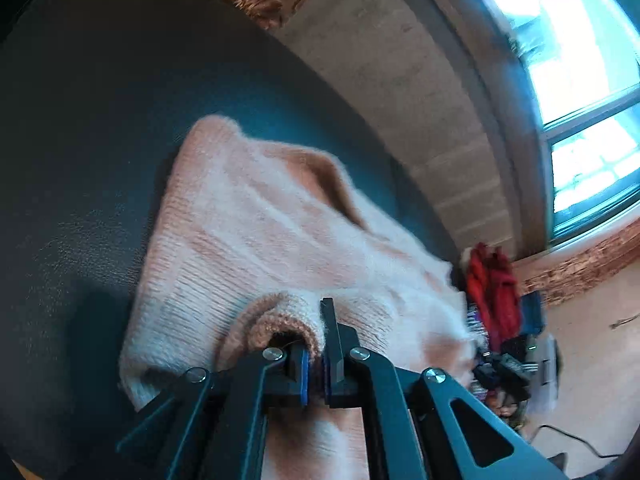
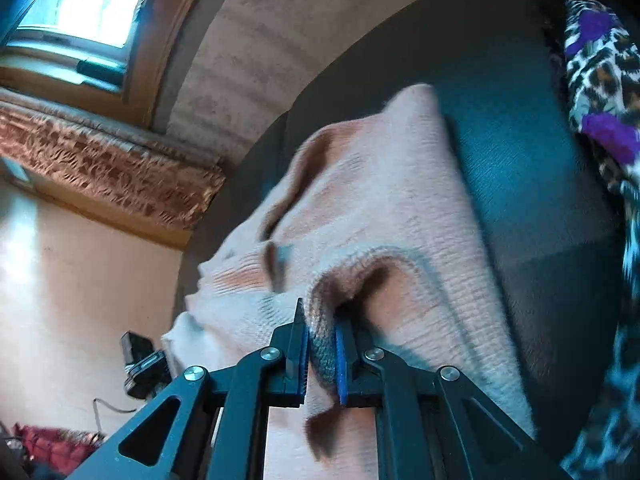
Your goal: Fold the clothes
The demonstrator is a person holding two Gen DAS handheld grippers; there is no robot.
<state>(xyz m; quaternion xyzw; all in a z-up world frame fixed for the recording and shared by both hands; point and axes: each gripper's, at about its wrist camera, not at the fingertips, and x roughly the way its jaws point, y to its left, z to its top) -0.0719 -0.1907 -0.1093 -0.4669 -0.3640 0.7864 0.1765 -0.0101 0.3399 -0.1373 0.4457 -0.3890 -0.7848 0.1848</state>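
Pink knit sweater (image 1: 256,232) rumpled on dark surface (image 1: 80,160); left gripper (image 1: 316,356), right gripper (image 2: 322,344) each clamp edge.

Pale peach-pink knit on a dark teal-grey surface

The sweater (image 1: 256,232) is a soft peach-pink with fine knitted ribbing, darker tan inside its folds. Around the sweater, the table (image 1: 80,140) is a dark teal-grey with a faint leathery grain. Beyond the sweater's far edge hangs a brown curtain (image 2: 100,160) with a glossy leaf-like pattern. Right of the sweater in the right wrist view lies a leopard-print cloth (image 2: 600,80) with purple patches. Past the sweater's right end in the left wrist view sits a red garment (image 1: 490,284). The black grippers carry blue pads (image 2: 341,364).
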